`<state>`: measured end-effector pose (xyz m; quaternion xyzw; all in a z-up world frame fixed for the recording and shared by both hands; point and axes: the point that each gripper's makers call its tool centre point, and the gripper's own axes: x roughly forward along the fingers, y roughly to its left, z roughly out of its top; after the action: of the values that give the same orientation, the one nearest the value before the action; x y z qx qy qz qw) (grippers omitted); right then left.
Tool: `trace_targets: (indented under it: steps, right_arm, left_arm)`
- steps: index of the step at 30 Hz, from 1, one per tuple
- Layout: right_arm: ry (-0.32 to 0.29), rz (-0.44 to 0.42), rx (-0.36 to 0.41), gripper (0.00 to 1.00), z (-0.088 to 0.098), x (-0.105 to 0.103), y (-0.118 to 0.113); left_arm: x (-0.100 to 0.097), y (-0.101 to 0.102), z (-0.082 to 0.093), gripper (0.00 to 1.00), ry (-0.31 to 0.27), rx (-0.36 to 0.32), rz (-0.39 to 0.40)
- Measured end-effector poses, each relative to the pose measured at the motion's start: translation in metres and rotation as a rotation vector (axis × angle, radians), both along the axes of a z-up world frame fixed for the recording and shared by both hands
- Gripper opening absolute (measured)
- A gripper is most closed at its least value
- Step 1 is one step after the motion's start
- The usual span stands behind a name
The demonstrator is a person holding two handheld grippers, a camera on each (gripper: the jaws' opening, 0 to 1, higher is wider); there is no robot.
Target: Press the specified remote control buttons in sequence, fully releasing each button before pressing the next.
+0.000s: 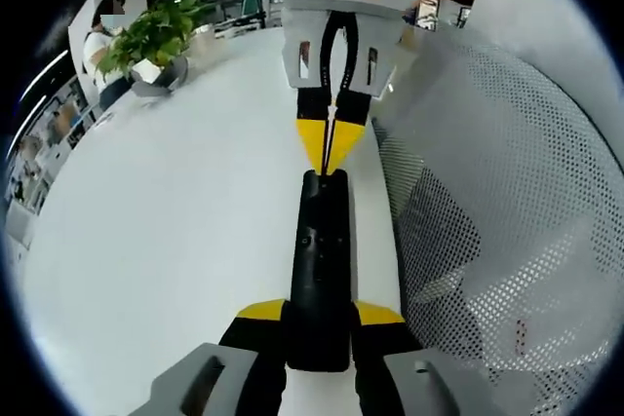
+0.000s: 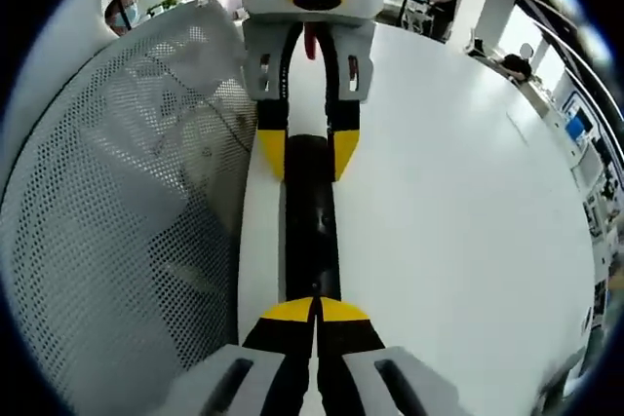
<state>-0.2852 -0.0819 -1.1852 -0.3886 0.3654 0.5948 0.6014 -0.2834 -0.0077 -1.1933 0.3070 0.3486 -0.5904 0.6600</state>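
Left gripper view: black remote [image 1: 320, 270] is pinched by the left gripper [image 1: 320, 314] on the white table [image 1: 175, 231], long axis toward 12 o'clock, where the right gripper [image 1: 331, 138], jaws pressed together, touches its far end.

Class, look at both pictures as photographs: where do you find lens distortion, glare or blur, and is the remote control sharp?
Left gripper view: fisheye bends the white table edge into a curve; the black remote control is sharp, its buttons lost in the dark; the potted plant is slightly soft. Right gripper view: the mesh basket bulges with distortion, and the far table is washed out by bright light.
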Motion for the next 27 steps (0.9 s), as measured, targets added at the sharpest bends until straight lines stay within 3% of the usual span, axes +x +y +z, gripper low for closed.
trace_targets:
  steps: [2,5,15,18,27]
  right_arm:
    - [-0.014,0.033,0.022,0.0,0.0,0.0,0.004]
    - [-0.005,0.013,0.026,0.0,0.001,0.0,0.004]
    - [0.066,-0.114,0.078,0.0,0.004,0.001,0.002]
    - [0.029,-0.097,0.064,0.0,0.004,0.002,-0.001]
    - [0.032,-0.092,0.086,0.0,0.006,0.002,0.011]
  left_arm:
    - [0.0,0.0,-0.001,0.25,-0.005,-0.029,0.065]
    - [-0.001,-0.001,0.0,0.25,-0.014,-0.093,0.102]
    - [-0.002,0.002,-0.002,0.25,-0.032,-0.215,0.114]
    - [-0.003,0.002,-0.001,0.25,-0.036,-0.231,0.118]
    - [-0.004,0.001,0.0,0.25,-0.039,-0.25,0.118]
